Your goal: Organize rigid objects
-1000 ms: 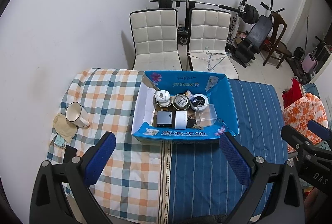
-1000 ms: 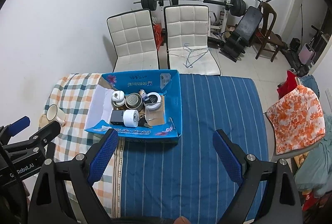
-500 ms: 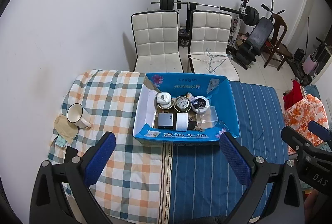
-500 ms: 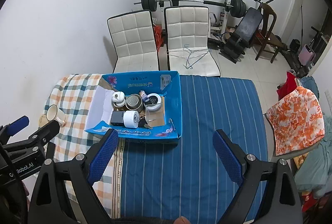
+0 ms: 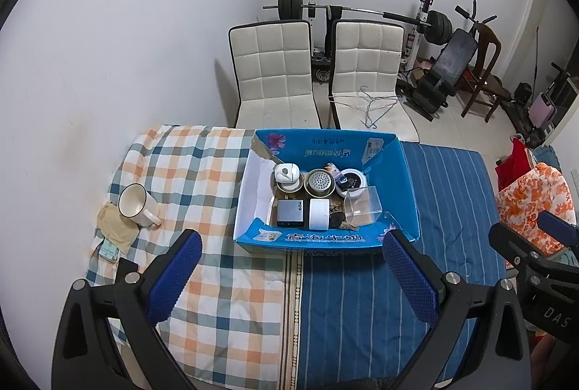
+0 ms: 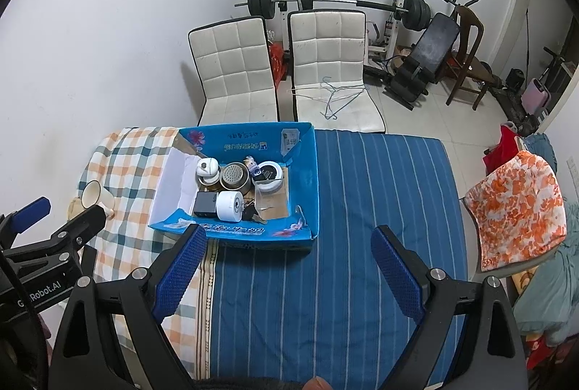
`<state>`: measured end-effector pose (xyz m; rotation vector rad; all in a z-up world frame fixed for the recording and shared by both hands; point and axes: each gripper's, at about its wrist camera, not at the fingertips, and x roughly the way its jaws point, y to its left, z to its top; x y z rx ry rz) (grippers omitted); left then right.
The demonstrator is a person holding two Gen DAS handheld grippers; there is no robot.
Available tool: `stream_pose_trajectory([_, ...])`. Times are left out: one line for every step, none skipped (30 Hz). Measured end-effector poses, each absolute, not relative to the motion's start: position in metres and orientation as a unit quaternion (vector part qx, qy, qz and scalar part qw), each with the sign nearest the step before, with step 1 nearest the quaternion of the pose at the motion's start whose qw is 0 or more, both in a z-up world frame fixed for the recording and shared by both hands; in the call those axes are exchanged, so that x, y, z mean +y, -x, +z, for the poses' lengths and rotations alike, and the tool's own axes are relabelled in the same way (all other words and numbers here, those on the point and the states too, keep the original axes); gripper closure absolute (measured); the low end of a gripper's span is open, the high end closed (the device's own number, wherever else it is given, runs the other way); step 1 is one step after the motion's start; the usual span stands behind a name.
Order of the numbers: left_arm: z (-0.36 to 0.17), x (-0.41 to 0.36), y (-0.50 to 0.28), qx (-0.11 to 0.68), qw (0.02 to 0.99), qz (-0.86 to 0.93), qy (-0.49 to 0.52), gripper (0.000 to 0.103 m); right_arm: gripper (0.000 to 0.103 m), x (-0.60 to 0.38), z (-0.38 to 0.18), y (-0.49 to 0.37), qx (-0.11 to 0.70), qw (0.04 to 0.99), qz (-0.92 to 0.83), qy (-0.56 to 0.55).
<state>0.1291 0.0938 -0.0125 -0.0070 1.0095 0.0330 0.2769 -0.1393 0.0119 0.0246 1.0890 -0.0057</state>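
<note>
I look down on a bed covered half by an orange-and-teal checked blanket [image 5: 202,173] and half by a blue striped sheet [image 6: 362,209]. My left tool [image 5: 289,278] and right tool [image 6: 289,274] both hover above the near edge of the bed, their blue-padded jaws spread wide and released, grasping nothing.

At twelve o'clock from the left tool sits an open blue cardboard box [image 5: 325,238] with white inner walls. Inside it, packed close together, are a small white rounded gadget [image 5: 286,173], a metal cup with a perforated top [image 5: 319,183], a round white-rimmed black tin [image 5: 350,181], a grey rectangular charger block [image 5: 290,212], a white cylindrical roll [image 5: 319,213], a bunch of dark keys [image 5: 338,220] and a clear plastic square container [image 5: 362,206]. So most of the rigid things already lie gathered in the box.

At ten o'clock, well apart from the box, a white ceramic mug with a dark rim [image 5: 134,204] lies tilted on a beige cloth [image 5: 115,227] near the wall.

This scene fits either a sort nearly done, with the mug the one stray, or a box about to be unpacked. If the mug is next, I judge it best to close the left tool squarely across its body, not its handle, since glazed ceramic slips, and to lift it clear of the cloth before crossing over the box wall.
</note>
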Motion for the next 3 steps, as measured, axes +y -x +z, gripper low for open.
stream_pose_trajectory([-0.0121,0.0942,-0.1303,0.483,0.875,0.015,0.002,0.001,0.008,-0.1392,0.0116,-0.2766,0.518,0.855,-0.003,-0.011])
stream_pose_trajectory([-0.0112,0.095,-0.1316,0.483,0.875,0.014,0.002,0.001,0.008,-0.1393,0.0117,-0.2765,0.517,0.856,-0.003,-0.012])
stream_pose_trajectory([-0.011,0.0945,-0.1314,0.483,0.876,0.015,0.003,0.001,0.008,-0.1391,0.0117,-0.2766,0.517,0.856,-0.003,-0.011])
